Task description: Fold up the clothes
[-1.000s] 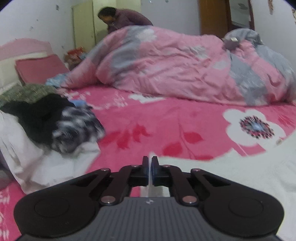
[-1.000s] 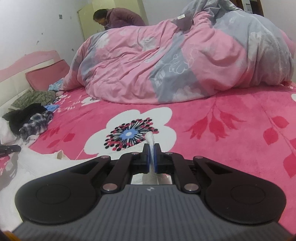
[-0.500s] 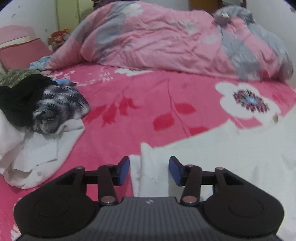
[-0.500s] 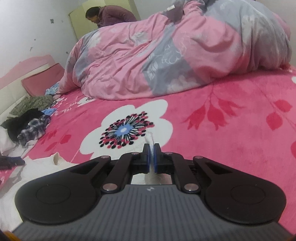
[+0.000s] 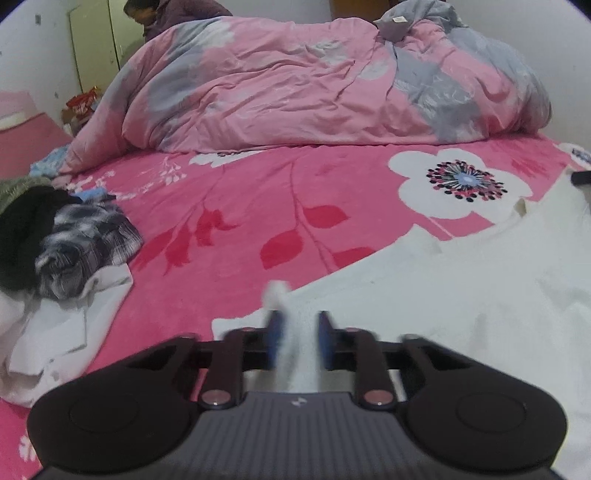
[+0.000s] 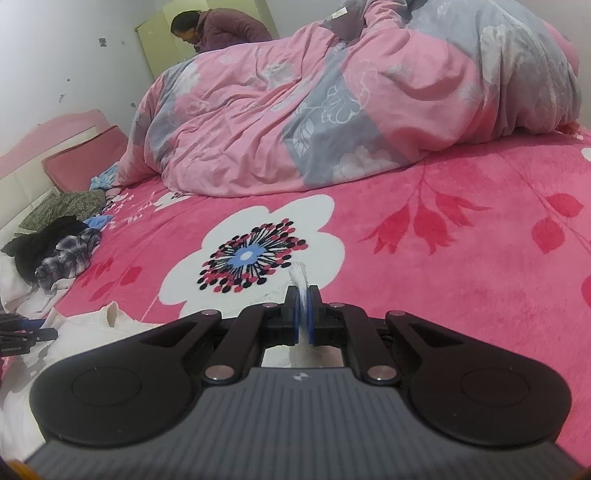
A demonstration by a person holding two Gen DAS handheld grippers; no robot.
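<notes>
A white garment point(image 5: 461, 295) lies spread over the pink flowered blanket point(image 5: 258, 192) at the lower right of the left wrist view. My left gripper point(image 5: 297, 332) is low over its near corner. Its jaws are closing, blurred, and a raised fold of the white cloth fills the gap between the blue pads point(image 5: 275, 334). In the right wrist view my right gripper point(image 6: 303, 299) is shut on a thin edge of the same white garment point(image 6: 92, 325), which sticks up past the fingertips.
A heap of black and plaid clothes point(image 5: 74, 236) lies on white cloth at the left. A big pink and grey quilt point(image 5: 295, 92) is piled across the back of the bed. A person point(image 6: 218, 29) bends over behind it. A pink pillow point(image 6: 85, 162) sits at the headboard.
My left gripper let go, sank onto the white garment's corner with its jaws wide, and now has them nearly together on a fold. The right gripper kept its hold and place.
</notes>
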